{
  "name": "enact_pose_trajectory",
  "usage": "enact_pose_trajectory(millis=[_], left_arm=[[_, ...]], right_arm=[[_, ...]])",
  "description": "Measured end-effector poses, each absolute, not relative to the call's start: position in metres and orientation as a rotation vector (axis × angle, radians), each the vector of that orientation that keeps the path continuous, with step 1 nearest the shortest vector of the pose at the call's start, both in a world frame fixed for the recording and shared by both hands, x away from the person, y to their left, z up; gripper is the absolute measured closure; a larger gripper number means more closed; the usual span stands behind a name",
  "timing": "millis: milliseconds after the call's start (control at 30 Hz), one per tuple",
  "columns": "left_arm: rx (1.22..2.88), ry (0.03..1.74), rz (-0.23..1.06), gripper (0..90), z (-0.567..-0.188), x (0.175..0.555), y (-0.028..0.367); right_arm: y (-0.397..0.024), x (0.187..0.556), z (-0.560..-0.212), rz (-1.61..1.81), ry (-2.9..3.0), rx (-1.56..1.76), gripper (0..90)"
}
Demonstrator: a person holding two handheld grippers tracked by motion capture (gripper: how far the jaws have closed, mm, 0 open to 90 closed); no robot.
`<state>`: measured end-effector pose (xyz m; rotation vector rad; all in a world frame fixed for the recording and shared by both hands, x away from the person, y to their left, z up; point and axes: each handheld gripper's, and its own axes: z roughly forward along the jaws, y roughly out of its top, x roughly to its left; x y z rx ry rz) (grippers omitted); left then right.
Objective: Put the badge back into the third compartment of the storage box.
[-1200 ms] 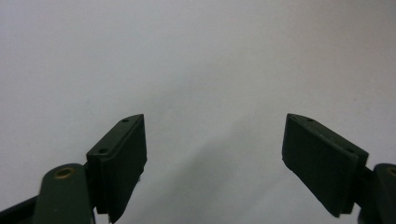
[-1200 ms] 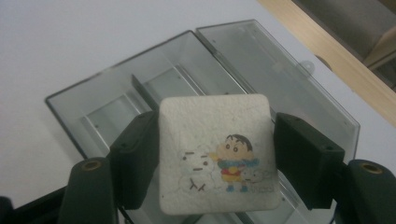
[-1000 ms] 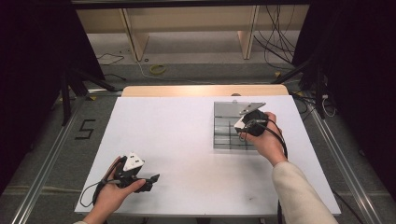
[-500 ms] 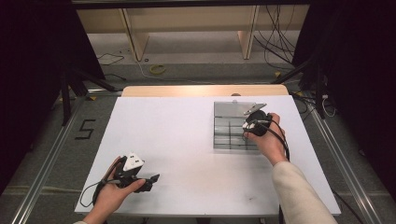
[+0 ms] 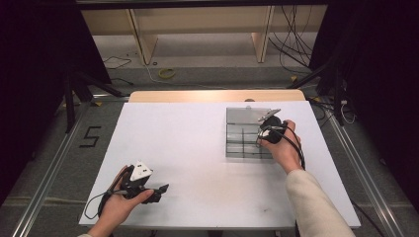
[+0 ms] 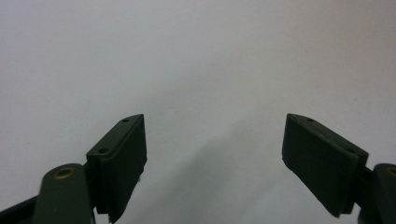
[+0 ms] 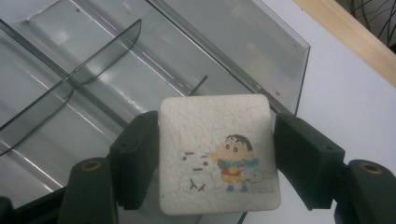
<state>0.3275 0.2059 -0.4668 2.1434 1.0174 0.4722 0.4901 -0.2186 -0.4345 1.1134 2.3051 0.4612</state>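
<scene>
While my right gripper (image 7: 212, 158) hangs over the clear divided tray (image 7: 154, 74) near the tabletop's far right corner, its jaws sit on either side of a small white square tile (image 7: 219, 154) printed with a cartoon child and a snowman. The left jaw looks pressed to the tile's edge, the right one close against it, so I judge the tile is pinched by its two opposite sides. Its surface looks matte and slightly fibrous, so I take it for light, rigid and not slippery; those flat side edges seem the sensible place to hold it. I cannot see its thickness or underside, and the tray's transparent walls and dividers are hard to trace against the reflections, so which compartment lies below is unclear. My left gripper (image 5: 157, 190) rests near the tabletop's near left corner, jaws wide apart, nothing between them.
</scene>
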Motion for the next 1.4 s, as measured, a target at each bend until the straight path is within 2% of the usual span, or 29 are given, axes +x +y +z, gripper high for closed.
enact_pose_trajectory(millis=[1033, 1233, 1300, 1367, 1400], left_arm=[[2.148, 1.016, 0.467, 21.3, -0.468, 0.328, 0.205], [2.144, 1.019, 0.467, 21.3, -0.468, 0.328, 0.206], [2.144, 1.017, 0.466, 21.3, -0.468, 0.327, 0.205], [2.140, 1.016, 0.468, 21.3, -0.468, 0.327, 0.205], [2.141, 1.016, 0.468, 21.3, -0.467, 0.327, 0.205]], right_arm=[[-0.225, 0.499, -0.438, 0.555, 2.300, 1.299, 33.8], [-0.225, 0.499, -0.435, 0.605, 2.235, 1.313, 27.9], [-0.225, 0.498, -0.433, 0.622, 2.230, 1.312, 31.0], [-0.226, 0.495, -0.430, 0.630, 2.234, 1.309, 39.2], [-0.227, 0.494, -0.430, 0.635, 2.241, 1.310, 46.1]])
